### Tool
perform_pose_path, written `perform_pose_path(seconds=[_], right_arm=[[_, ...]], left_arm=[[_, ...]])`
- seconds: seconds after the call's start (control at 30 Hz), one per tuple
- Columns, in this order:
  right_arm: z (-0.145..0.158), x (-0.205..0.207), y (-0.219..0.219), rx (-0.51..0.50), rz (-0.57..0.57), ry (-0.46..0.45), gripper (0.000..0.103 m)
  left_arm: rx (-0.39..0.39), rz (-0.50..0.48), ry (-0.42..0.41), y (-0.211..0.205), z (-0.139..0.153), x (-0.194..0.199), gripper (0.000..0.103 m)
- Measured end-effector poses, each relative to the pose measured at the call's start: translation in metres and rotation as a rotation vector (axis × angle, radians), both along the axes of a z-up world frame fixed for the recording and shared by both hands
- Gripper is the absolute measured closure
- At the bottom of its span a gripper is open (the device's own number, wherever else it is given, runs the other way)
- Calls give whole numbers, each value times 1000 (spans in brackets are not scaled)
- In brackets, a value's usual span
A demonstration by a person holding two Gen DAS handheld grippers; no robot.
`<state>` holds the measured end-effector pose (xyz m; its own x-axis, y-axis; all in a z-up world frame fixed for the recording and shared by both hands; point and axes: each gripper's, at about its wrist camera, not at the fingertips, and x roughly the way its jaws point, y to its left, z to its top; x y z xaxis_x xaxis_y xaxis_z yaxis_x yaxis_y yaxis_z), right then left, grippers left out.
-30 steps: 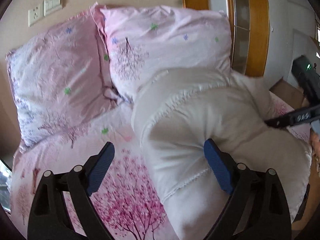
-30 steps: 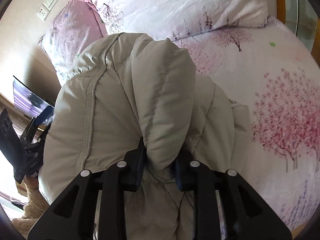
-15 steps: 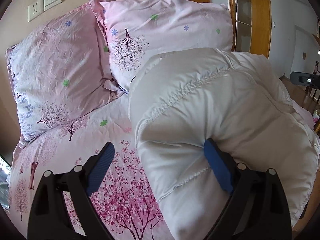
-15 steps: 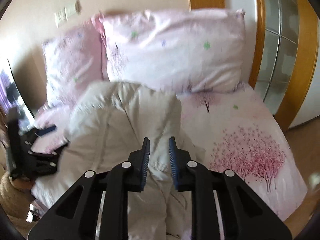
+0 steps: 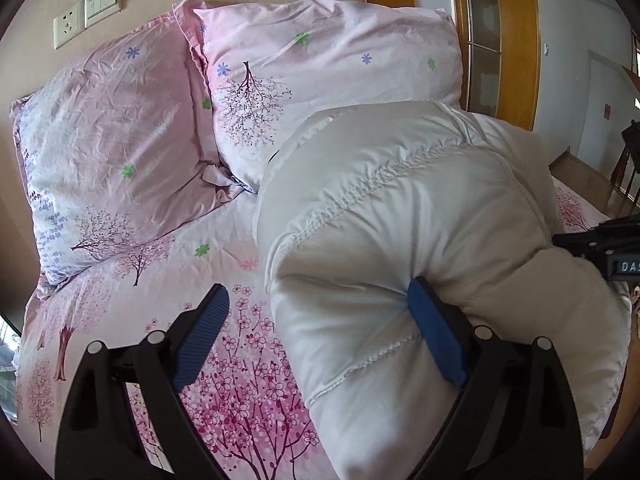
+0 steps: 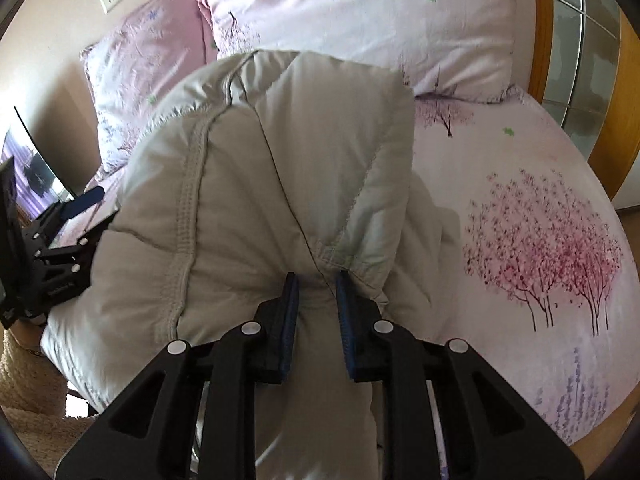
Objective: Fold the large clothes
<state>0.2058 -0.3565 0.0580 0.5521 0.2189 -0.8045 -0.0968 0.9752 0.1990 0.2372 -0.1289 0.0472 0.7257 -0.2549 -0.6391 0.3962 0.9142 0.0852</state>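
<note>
**Padded coat gathered on bed, fold in progress**

The white quilted padded coat (image 5: pixel 420 240) lies bunched on the pink blossom-print bed sheet (image 5: pixel 168 280), just in front of the two pink pillows (image 5: pixel 320 72). The right gripper (image 6: pixel 318 292) is clamped on a gathered ridge of fabric, having just been closing. The left gripper (image 5: pixel 320 320) stands wide apart; its right pad presses the coat's side, seemingly without a pinch. Both point steeply downward. Recommended: carry the ridge across evenly, with the left side steadying the bulk.
</note>
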Motion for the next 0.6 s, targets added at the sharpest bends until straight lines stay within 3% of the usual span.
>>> perform_pose_path(seconds=[0.27,0.6], right_arm=[[-15,-1,-12,109,0,38,84],[-22,7,-9,113,23,58,84]], left_arm=[[-22,-7,6,-1,-3,0,11],[-68,5,10,0,-10,-1,11]])
